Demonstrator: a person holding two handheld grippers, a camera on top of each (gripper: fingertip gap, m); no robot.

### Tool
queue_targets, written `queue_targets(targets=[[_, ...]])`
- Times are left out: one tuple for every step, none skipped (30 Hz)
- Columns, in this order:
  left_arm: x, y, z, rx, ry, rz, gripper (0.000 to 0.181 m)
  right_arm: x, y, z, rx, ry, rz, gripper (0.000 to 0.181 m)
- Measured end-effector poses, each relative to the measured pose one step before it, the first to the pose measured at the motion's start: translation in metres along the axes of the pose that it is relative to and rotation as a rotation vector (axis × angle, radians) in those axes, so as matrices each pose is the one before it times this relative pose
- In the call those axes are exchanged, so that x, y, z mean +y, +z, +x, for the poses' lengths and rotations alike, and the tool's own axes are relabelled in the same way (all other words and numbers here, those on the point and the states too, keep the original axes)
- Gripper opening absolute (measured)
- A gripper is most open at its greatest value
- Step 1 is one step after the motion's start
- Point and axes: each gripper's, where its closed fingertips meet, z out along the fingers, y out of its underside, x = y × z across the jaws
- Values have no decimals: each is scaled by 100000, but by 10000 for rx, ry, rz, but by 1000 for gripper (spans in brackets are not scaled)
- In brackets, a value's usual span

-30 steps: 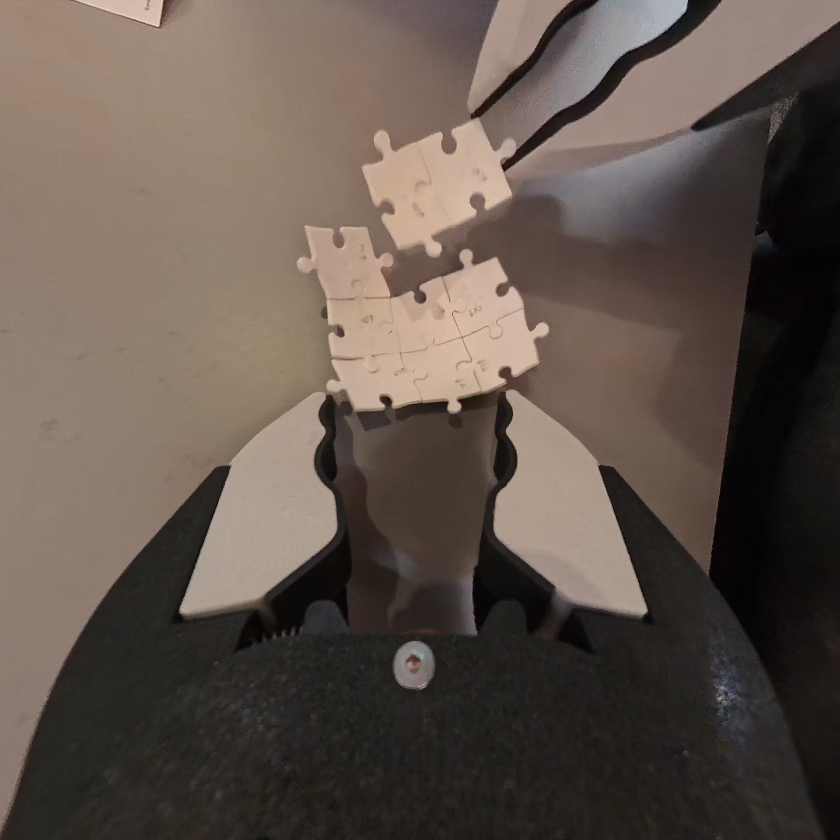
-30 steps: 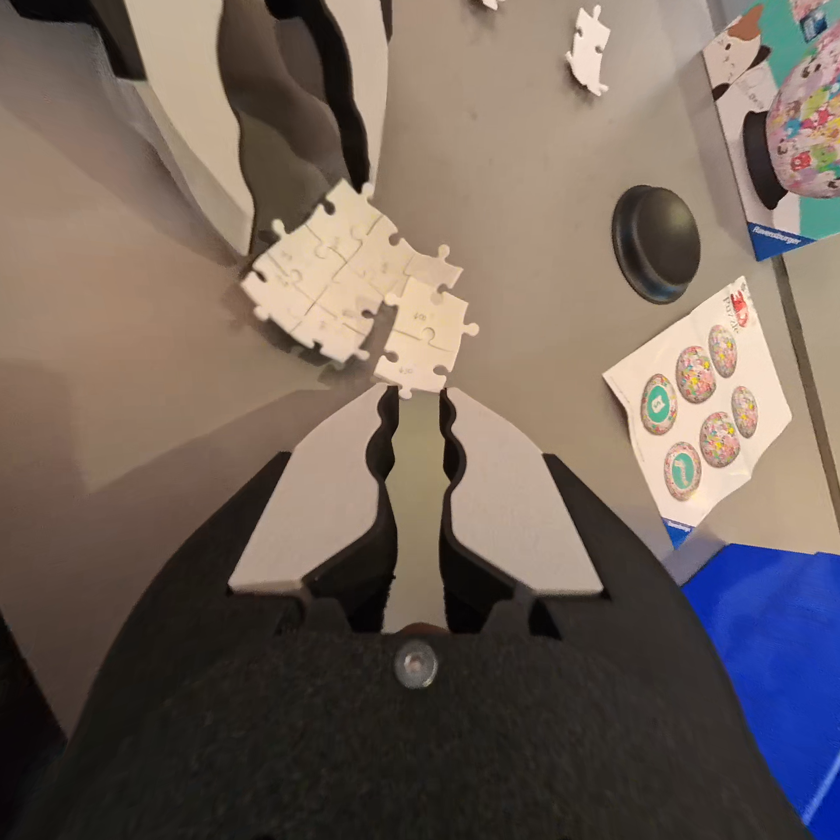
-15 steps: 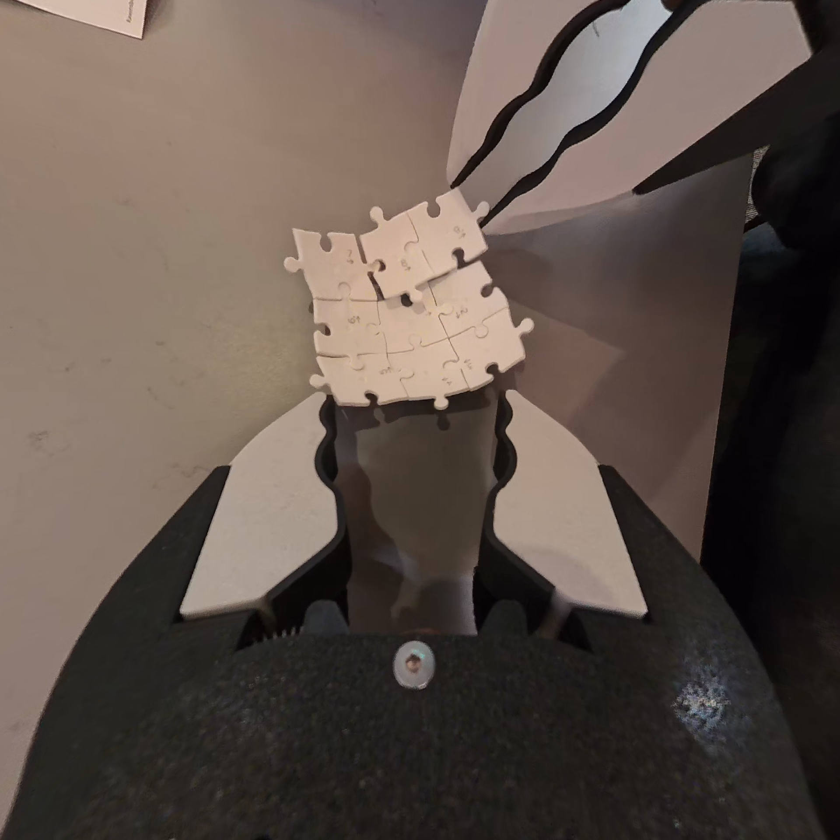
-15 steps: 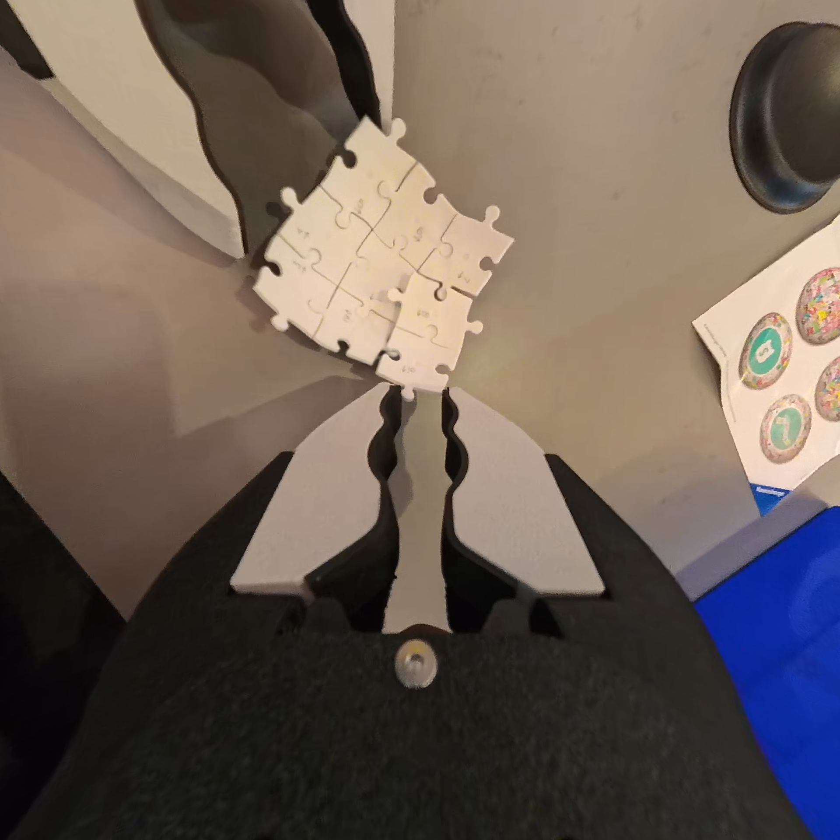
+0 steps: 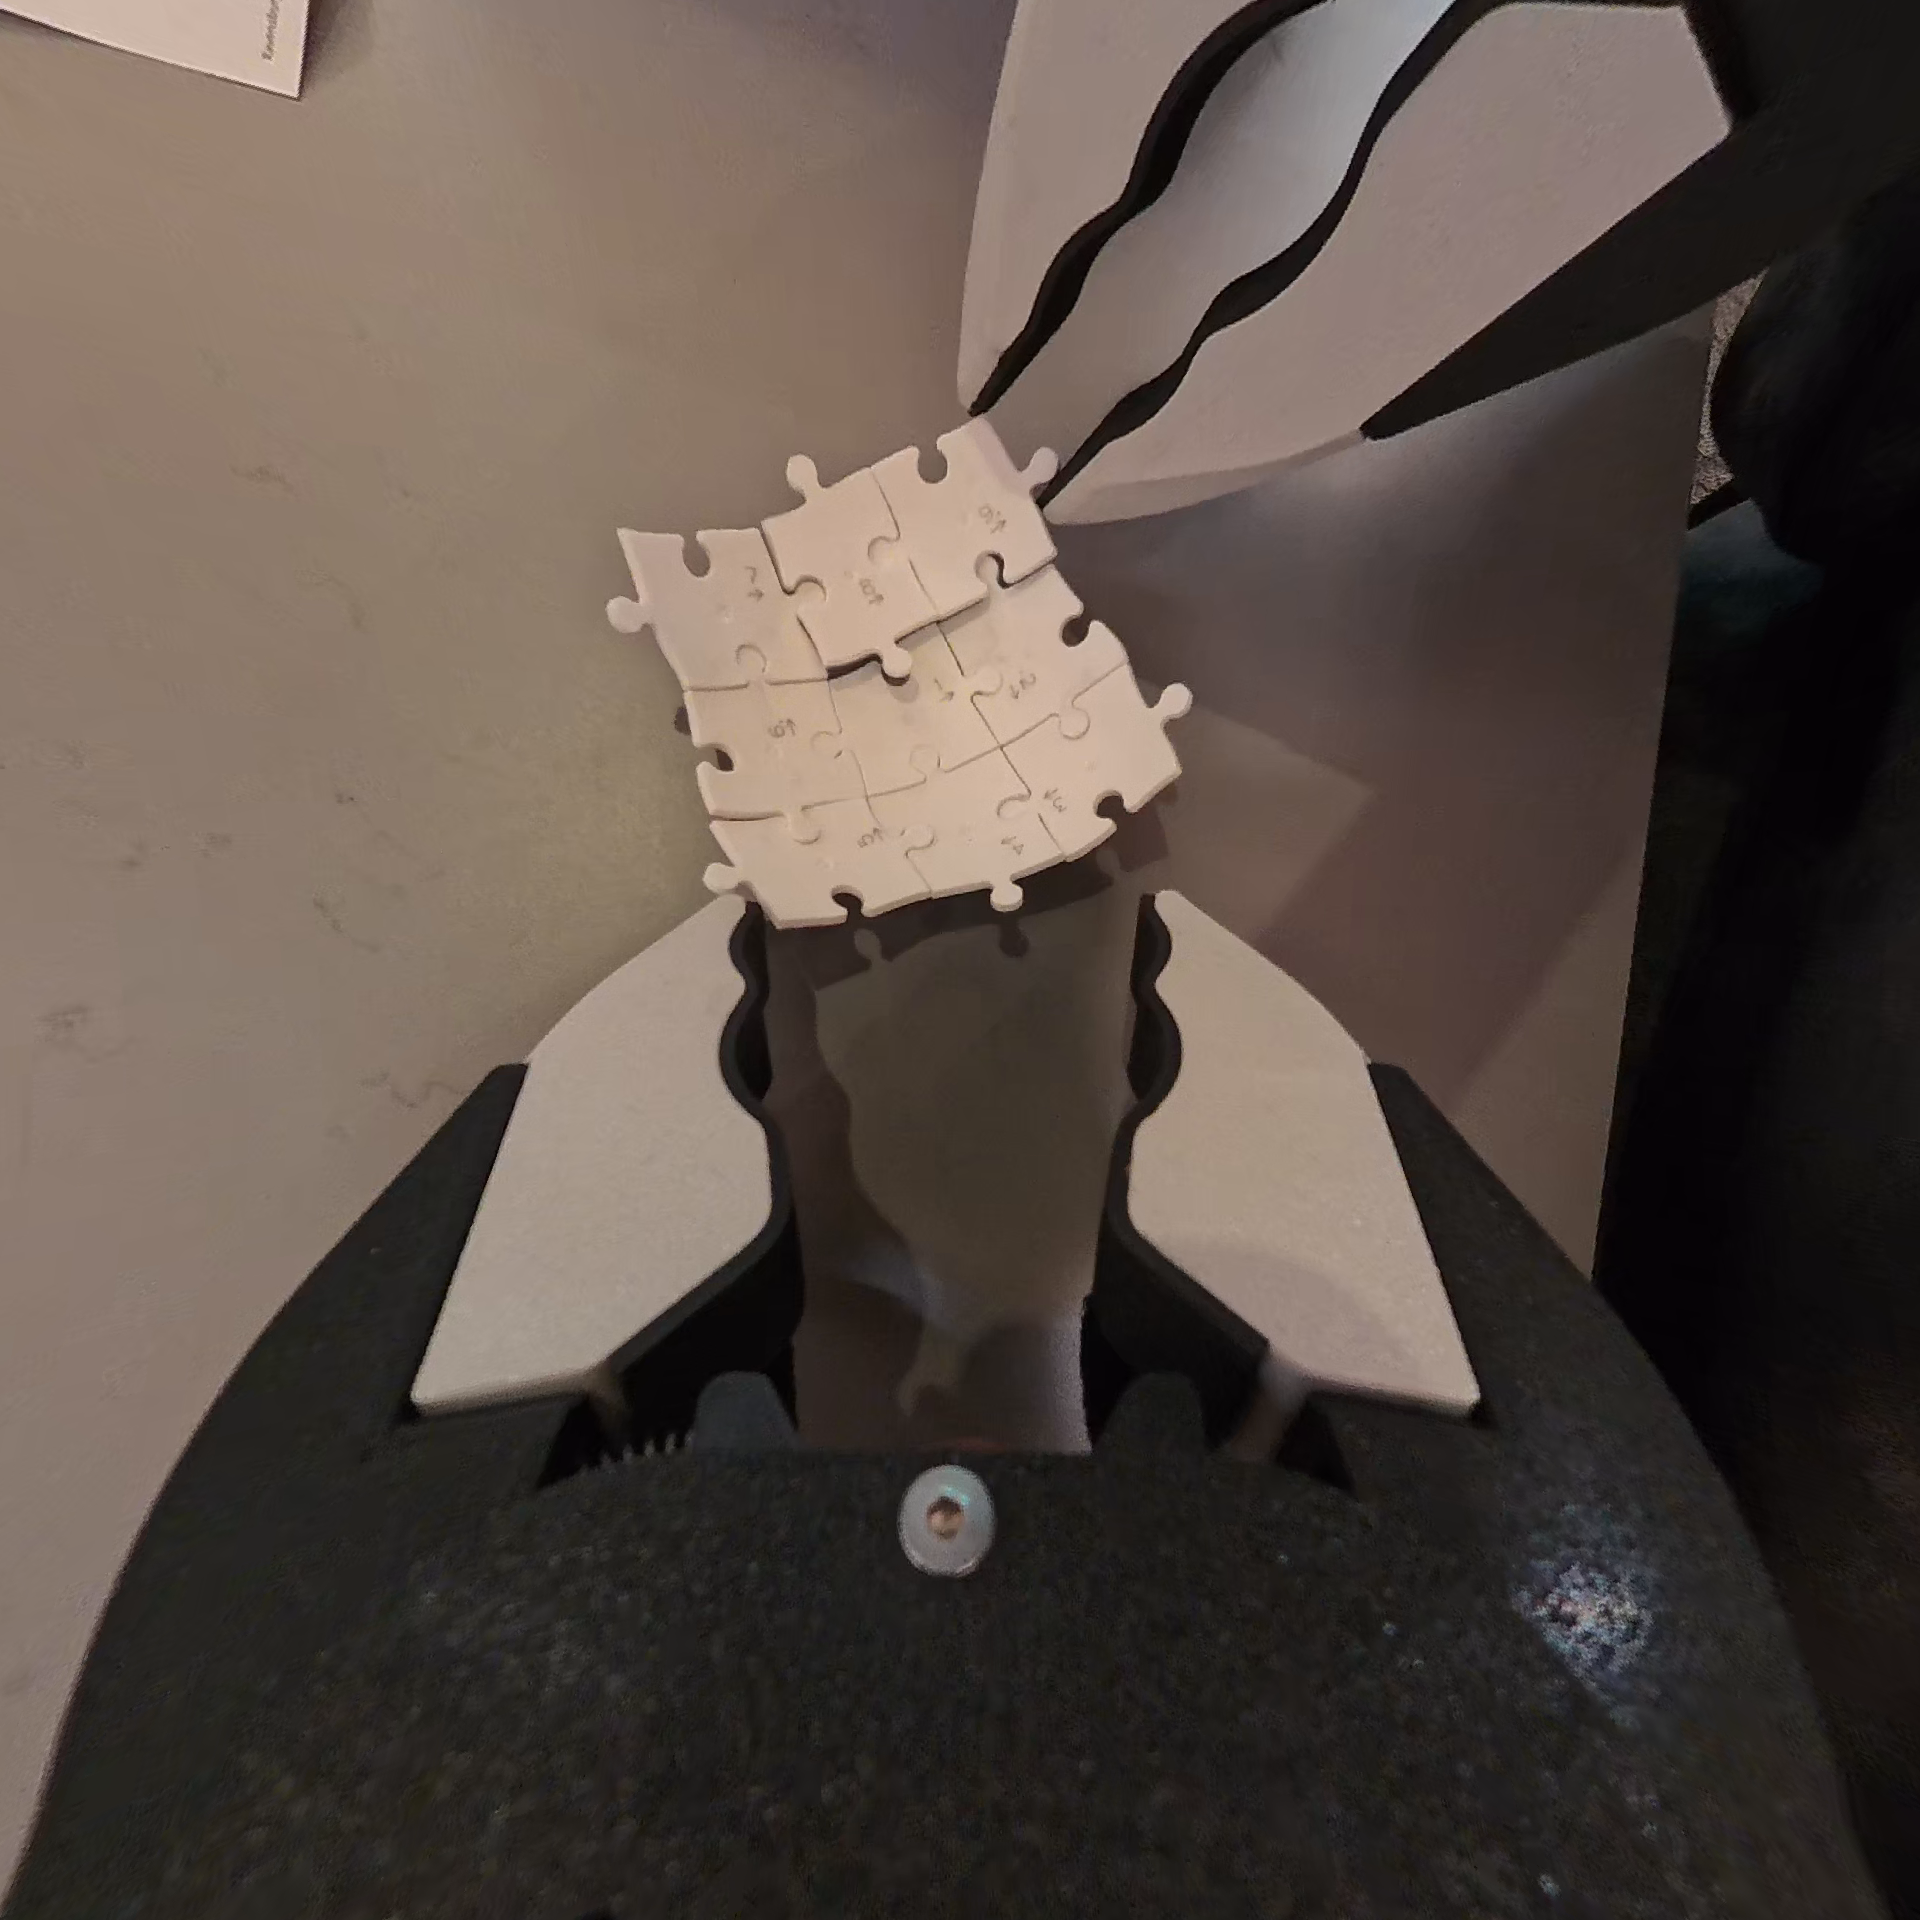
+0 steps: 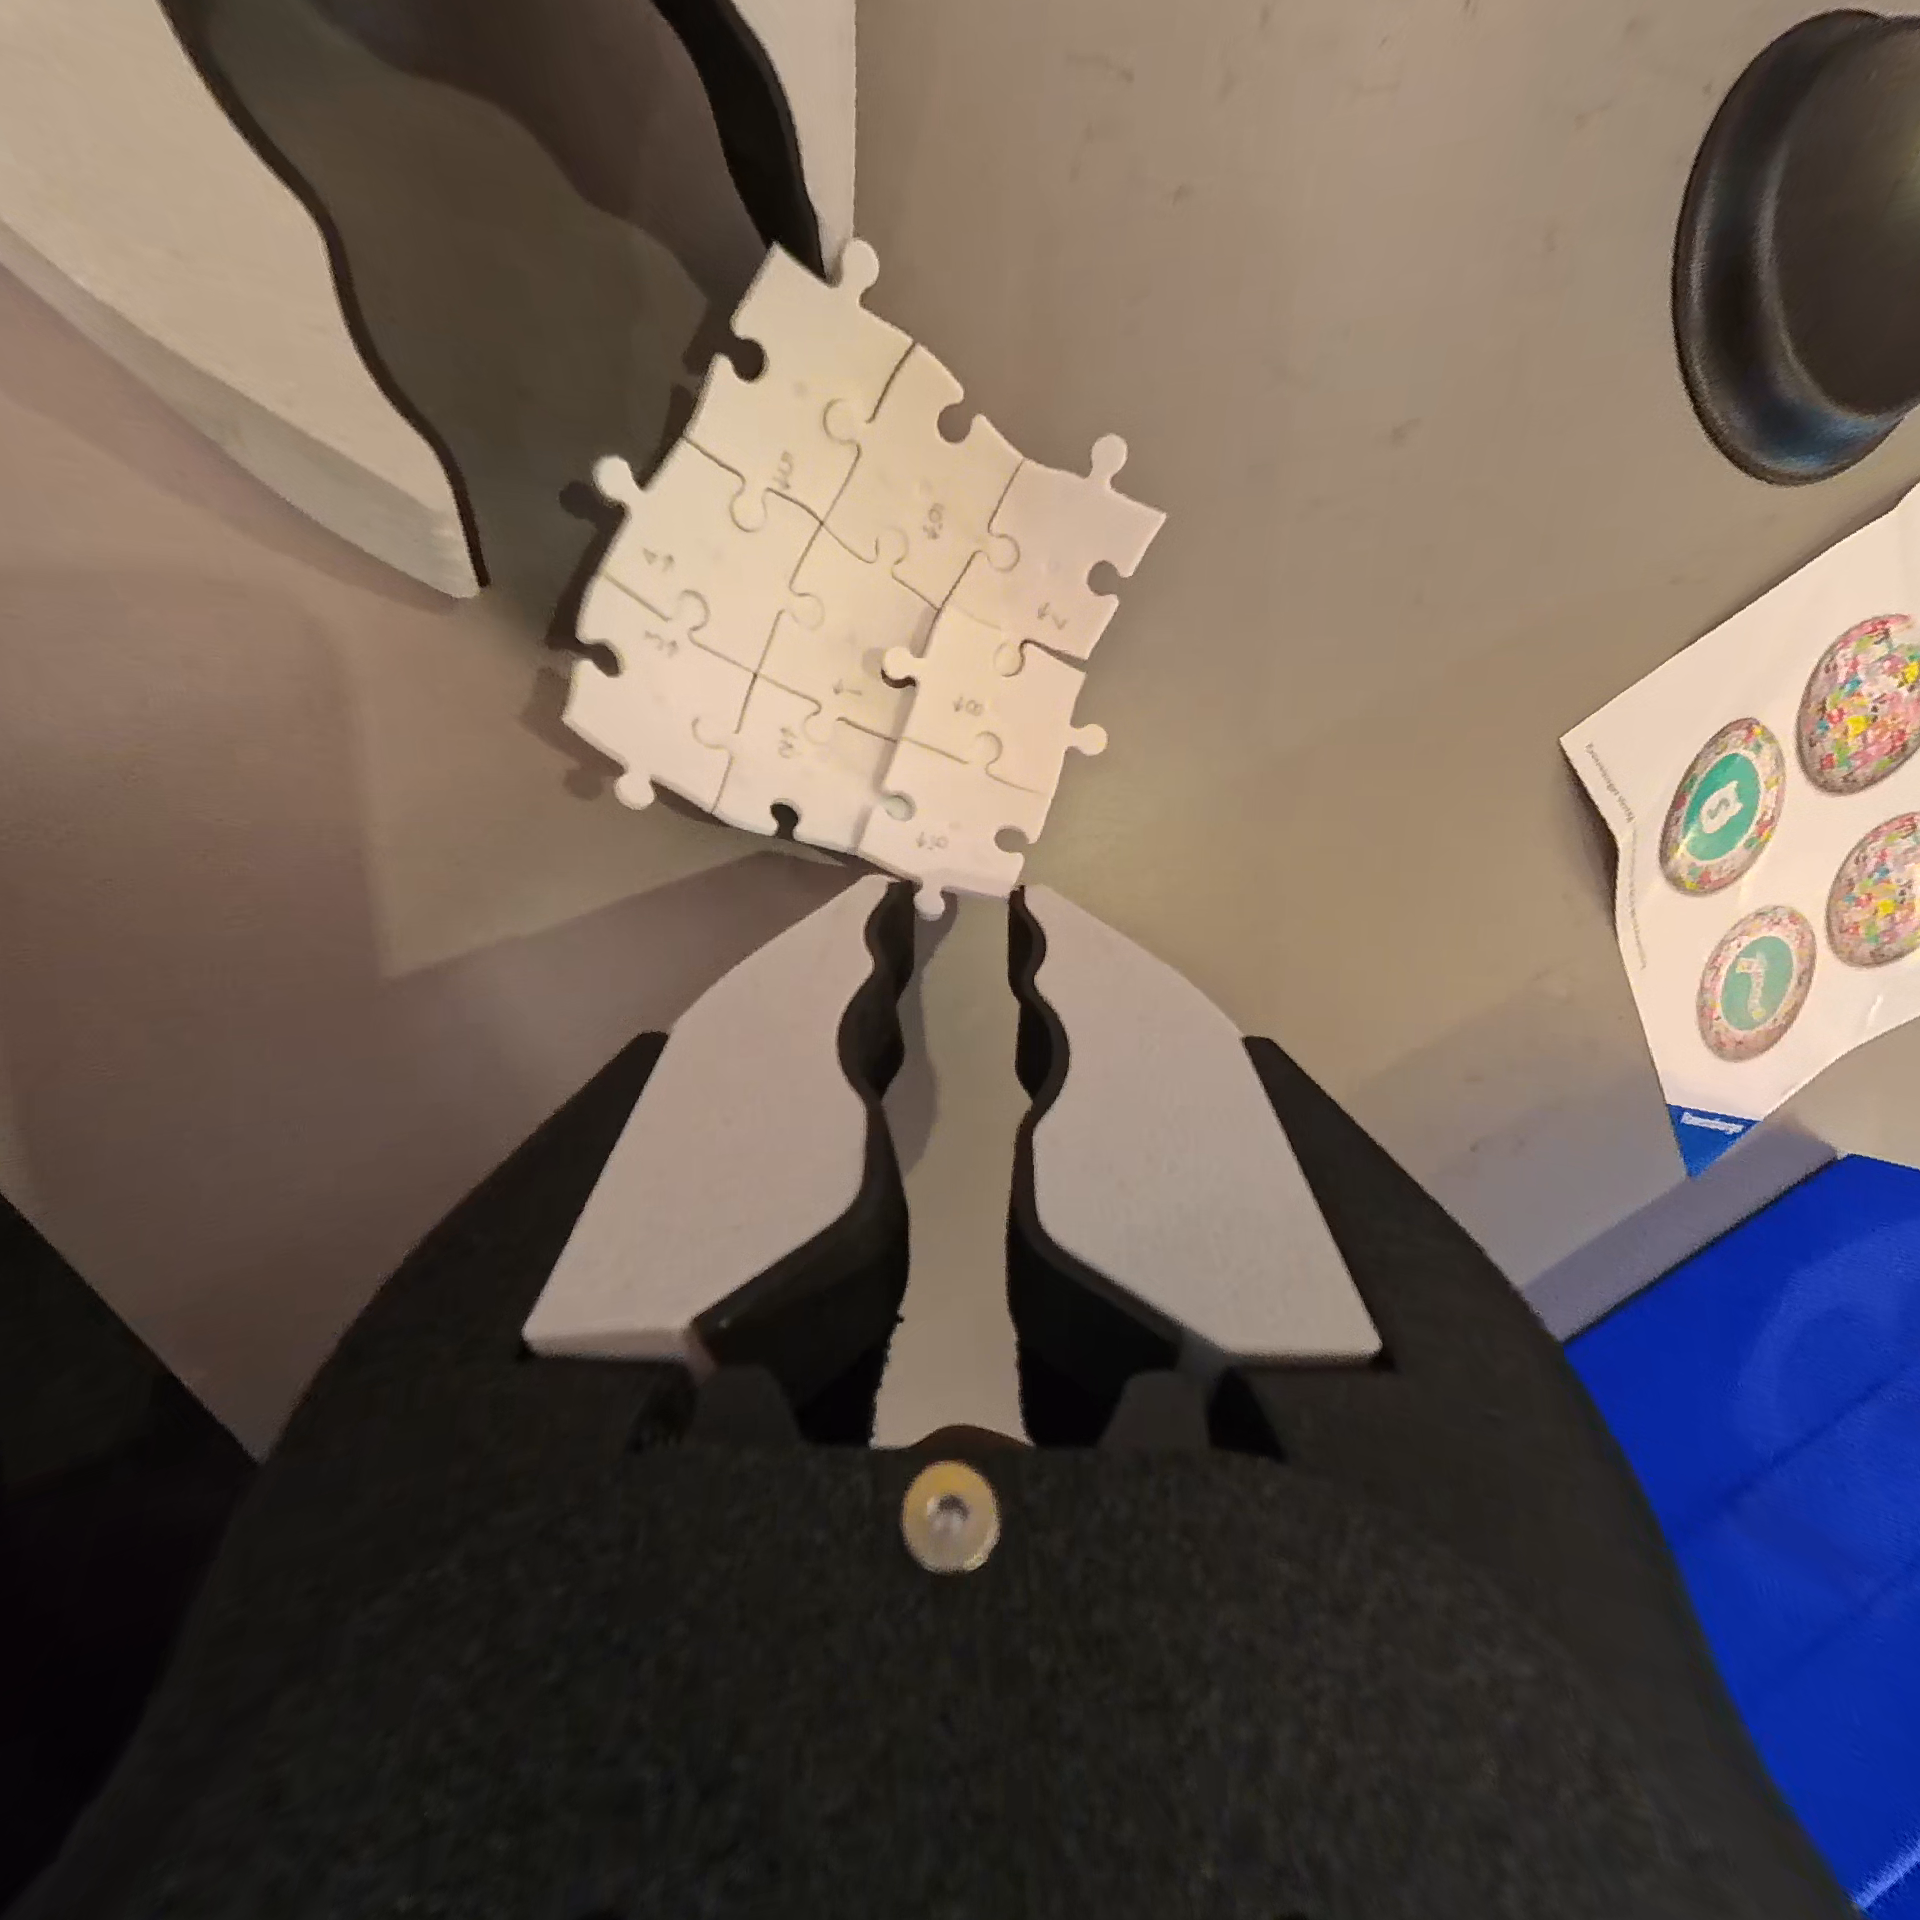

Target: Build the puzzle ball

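Now, largest first.
Bench: grey, carrying everything I see.
Blue box: at the bench's right edge in my right wrist view.
Black stand: round, dark, well apart from the puzzle.
Leaflet: white, with round coloured pictures, beside the blue box.
Puzzle patch: curved white sheet of joined pieces, its edge gripped by my left tongs.
Two-piece strip: clamped in my right tongs, overlapping the patch's edge, not seated flush.
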Motion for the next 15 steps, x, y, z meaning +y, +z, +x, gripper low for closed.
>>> queue_targets(targets=[[1,2,2,0,-4,-7,67,23,15,110,71,-45,-25,17],[4,-2,-10,-7,1,-3,67,21,20,-8,1,-51,-14,17],[-9,7,-7,-3,4,1,67,27,39,-4,-11,-33,-8,17],[2,15,2,2,-2,-8,67,9,19,10,5,-14,8,17],[-3,16,-8,2,-3,-5,67,21,13,16,5,8,24,17],[-8,7,11,9,0,0,67,30,3,-22,-22,4,1,17],[-5,21,3,-1,3,-2,67,21,-27,-1,-7,-5,9,17],[7,12,-2,-3,7,-6,67,-13,-37,61,28,1,29,17],[-12,13,11,4,5,-2,67,-9,-38,35,5,7,21,17],[17,17,13,5,0,-9,67,3,-20,25,-9,7,8,17],[3,14,1,2,-1,-9,67,10,-18,30,5,3,4,18],[-3,3,16,5,2,2,67,17,-17,24,6,-10,-10,18],[1,-1,8,5,-2,-1,67,-46,-24,1,5,-6,28,18],[17,6,9,0,-1,-13,67,-66,1,-78,-51,8,51,18],[5,11,-7,-2,4,-5,67,-20,43,-77,-51,14,9,18]])
